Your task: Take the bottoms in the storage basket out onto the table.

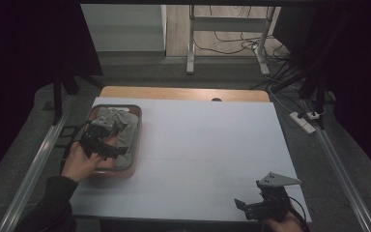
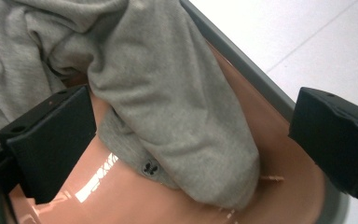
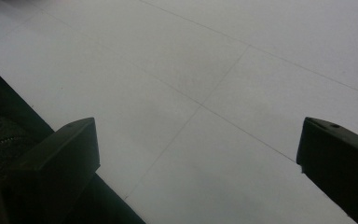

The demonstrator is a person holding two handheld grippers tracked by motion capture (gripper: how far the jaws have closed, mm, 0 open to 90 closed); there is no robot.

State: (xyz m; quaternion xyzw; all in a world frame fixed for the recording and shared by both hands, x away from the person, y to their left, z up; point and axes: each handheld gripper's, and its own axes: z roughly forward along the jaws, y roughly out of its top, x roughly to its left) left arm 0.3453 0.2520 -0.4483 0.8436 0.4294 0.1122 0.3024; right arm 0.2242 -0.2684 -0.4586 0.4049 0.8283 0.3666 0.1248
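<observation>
Left hand point(image 1: 79, 162): reaches in from the near left edge, forearm angled toward the tub, holding the left claw point(image 1: 101, 142) low over the tub's near end.
Left claw state: jaws spread wide, one on each side of a fold of cloth, nothing pinched.
Right claw point(image 1: 251, 205): near the front right corner of the white counter point(image 1: 207, 145), well apart from the tub; jaws spread, bare counter between them.
Grey garment point(image 2: 168, 93): soft knit, crumpled, small dark button at its hem.
Tub point(image 1: 136, 126): salmon-pink inside, grey rim, at counter's left side; holds the garment, glossy floor bare at the near end.
</observation>
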